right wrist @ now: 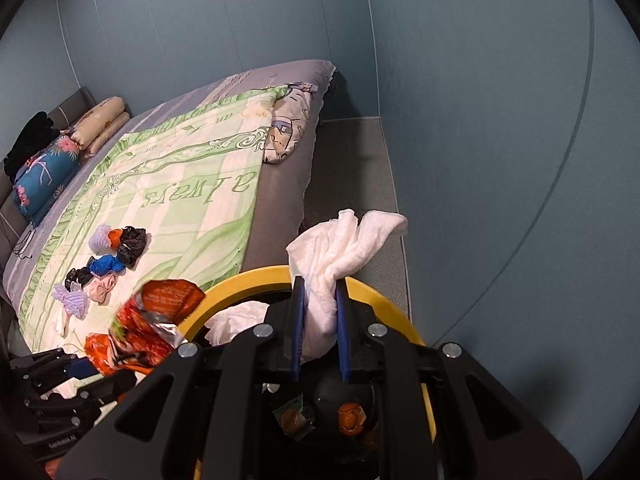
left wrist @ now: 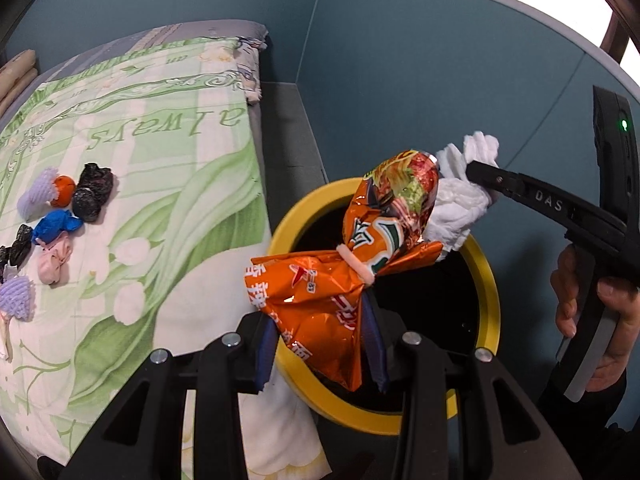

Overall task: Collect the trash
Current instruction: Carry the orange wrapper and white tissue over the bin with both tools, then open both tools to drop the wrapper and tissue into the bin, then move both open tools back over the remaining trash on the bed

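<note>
Trash pile (left wrist: 56,224) on quilt (left wrist: 168,184) at left, left gripper (left wrist: 320,344) clamped on orange snack bag (left wrist: 340,264) over yellow bin (left wrist: 490,280), right gripper (right wrist: 320,328) pinching white tissue (right wrist: 340,248) above bin, blue wall (left wrist: 440,80) behind.

Bedroom corner with teal panelled walls (right wrist: 248,12) and grey floor (right wrist: 352,160). A bed (right wrist: 280,184) bears a green floral quilt (right wrist: 180,184); folded pillows (right wrist: 100,124) lie at its far edge.
</note>
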Demonstrator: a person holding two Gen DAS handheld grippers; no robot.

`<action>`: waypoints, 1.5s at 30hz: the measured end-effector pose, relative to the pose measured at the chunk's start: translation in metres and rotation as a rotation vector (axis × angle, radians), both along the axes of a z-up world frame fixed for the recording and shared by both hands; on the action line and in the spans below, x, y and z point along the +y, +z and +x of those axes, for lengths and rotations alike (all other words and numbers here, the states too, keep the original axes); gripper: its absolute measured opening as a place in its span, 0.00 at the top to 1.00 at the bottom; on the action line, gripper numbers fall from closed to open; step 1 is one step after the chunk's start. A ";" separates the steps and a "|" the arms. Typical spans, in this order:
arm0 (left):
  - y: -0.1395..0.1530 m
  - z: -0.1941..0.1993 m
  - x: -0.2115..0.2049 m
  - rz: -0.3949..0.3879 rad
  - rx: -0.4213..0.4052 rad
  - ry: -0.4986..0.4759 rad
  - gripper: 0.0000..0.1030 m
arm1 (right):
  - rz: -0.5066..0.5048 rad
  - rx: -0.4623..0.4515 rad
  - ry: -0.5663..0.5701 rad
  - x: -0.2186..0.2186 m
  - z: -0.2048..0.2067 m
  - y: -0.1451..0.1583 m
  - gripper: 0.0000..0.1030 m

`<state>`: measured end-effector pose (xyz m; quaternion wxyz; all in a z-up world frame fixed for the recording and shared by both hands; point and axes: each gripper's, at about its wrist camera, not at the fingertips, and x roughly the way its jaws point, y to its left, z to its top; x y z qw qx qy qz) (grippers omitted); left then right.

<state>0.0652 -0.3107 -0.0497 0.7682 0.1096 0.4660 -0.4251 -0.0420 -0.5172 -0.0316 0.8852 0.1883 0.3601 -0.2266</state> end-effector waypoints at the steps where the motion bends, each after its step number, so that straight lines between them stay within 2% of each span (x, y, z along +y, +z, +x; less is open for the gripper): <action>1: -0.001 -0.001 -0.002 0.001 0.002 -0.001 0.66 | 0.002 0.003 0.000 0.000 0.003 -0.001 0.87; 11: -0.010 -0.011 -0.008 0.006 0.013 -0.029 0.65 | 0.027 0.003 0.001 -0.004 0.004 -0.006 0.87; 17: -0.007 -0.014 -0.006 -0.001 0.008 -0.033 0.59 | 0.057 -0.017 0.001 -0.009 0.001 -0.005 0.85; 22: -0.006 -0.013 -0.003 -0.004 0.004 -0.019 0.46 | 0.078 -0.040 -0.001 -0.011 -0.003 -0.002 0.68; 37: 0.007 0.002 0.023 -0.033 -0.030 0.059 0.29 | 0.078 -0.071 0.035 0.000 0.003 0.008 0.66; 40: 0.013 0.008 0.033 -0.040 -0.049 0.087 0.26 | 0.077 -0.082 0.051 0.004 0.005 0.012 0.58; 45: 0.021 0.019 0.054 -0.048 -0.082 0.140 0.21 | 0.062 -0.104 0.087 0.017 0.014 0.022 0.54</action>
